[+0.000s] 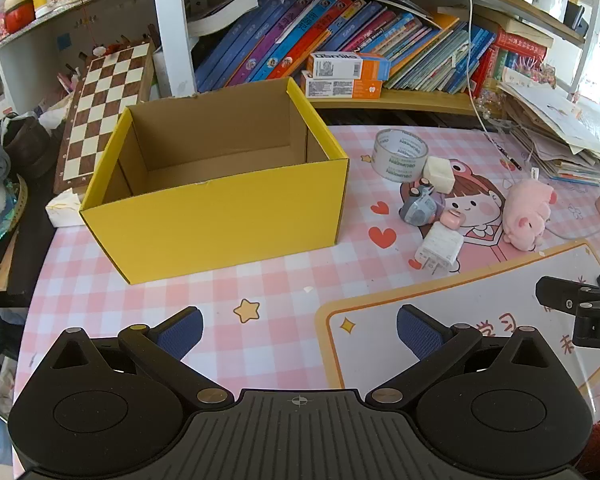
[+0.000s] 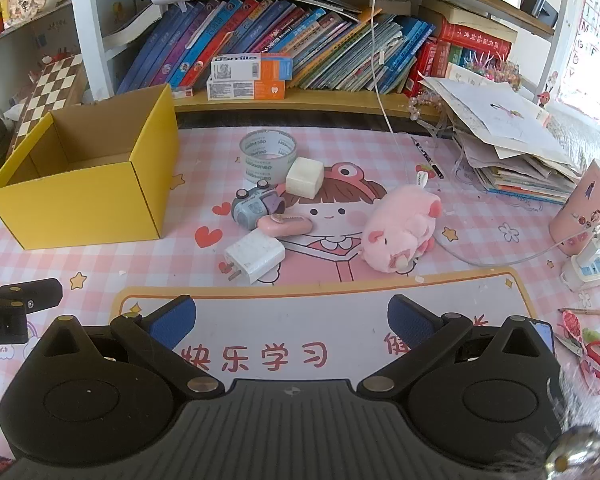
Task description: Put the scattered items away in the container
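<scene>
Altogether six loose items [image 2: 256,220] lie beside one empty yellow box [image 2: 80,184].

One yellow box [image 2: 80,196], one tape roll [image 2: 267,155], one toy camera [image 2: 252,207], one charger [image 2: 254,258], one plush pig [image 2: 400,232], one white block [image 2: 305,178], one pink case [image 2: 286,225].

box [image 1: 220,216] left, tape roll [image 1: 400,154] right behind charger [image 1: 440,250]

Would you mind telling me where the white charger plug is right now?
The white charger plug lies on the pink mat in the right wrist view, nearest the camera in the cluster, just in front of the small pink case and right of the yellow box.
</scene>
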